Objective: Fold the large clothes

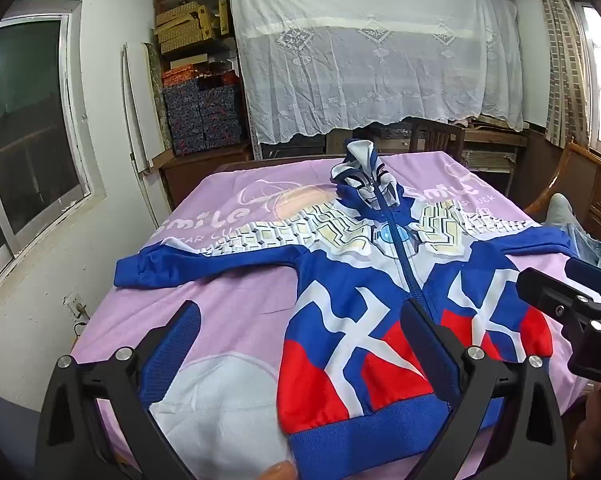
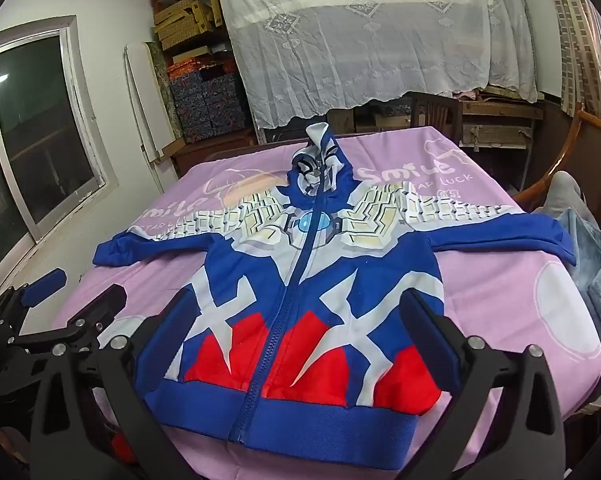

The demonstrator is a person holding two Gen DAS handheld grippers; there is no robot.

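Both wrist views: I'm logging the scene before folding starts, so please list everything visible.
hooded zip jacket: one, blue, red and white, spread flat, sleeves out, on the sheet
bed sheet: one, lilac, covering the table
lace cloth: one, white, draped over furniture behind
patterned boxes: several, dark blue, shelves at back left
window: one, left wall
denim garment: one, light blue, right edge
left gripper: open, empty
right gripper: open, empty
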